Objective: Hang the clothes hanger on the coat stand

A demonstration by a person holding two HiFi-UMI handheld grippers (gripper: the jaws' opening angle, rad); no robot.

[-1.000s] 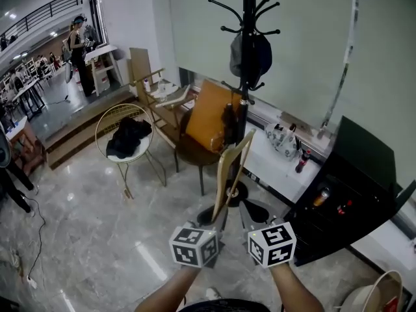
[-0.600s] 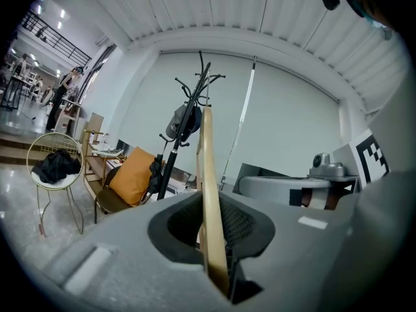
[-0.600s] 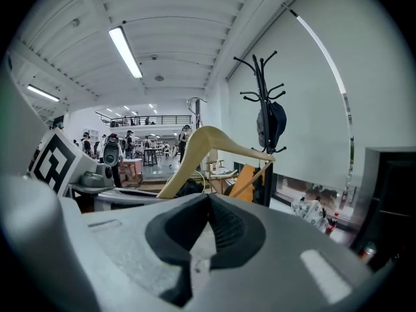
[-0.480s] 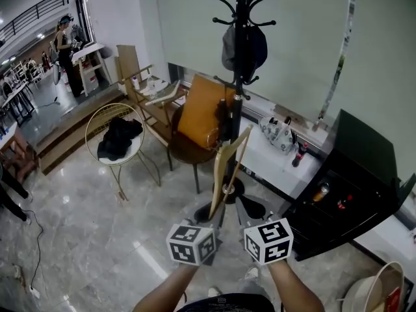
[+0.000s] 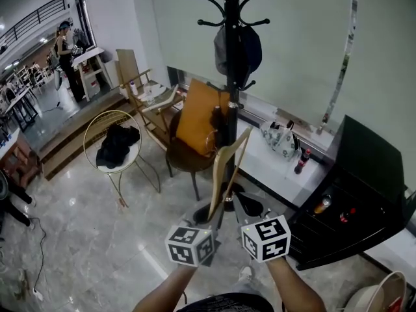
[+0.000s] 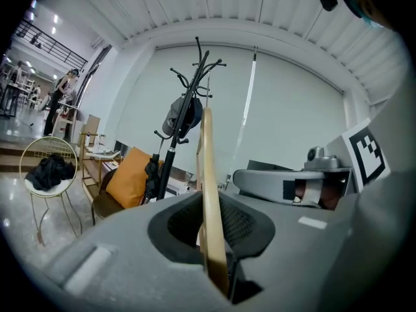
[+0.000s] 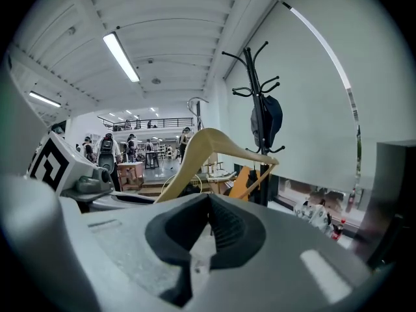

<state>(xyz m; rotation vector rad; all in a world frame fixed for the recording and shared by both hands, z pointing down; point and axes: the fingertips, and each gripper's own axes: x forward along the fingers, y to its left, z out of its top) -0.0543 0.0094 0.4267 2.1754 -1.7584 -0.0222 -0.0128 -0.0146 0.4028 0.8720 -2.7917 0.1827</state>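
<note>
Glossy marble floor [image 5: 84, 239] — coat stand [image 5: 231, 77], gold wire chair [image 5: 109, 166], brown chair [image 5: 188, 160], black cabinet [image 5: 351, 200]

One hanger [image 5: 221, 174], one coat stand [image 5: 229, 5]

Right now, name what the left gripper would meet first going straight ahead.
Likely the coat stand, its pole slightly left of that line; the left gripper, shut on the wooden hanger, might just pass it and reach the blind behind.
</note>
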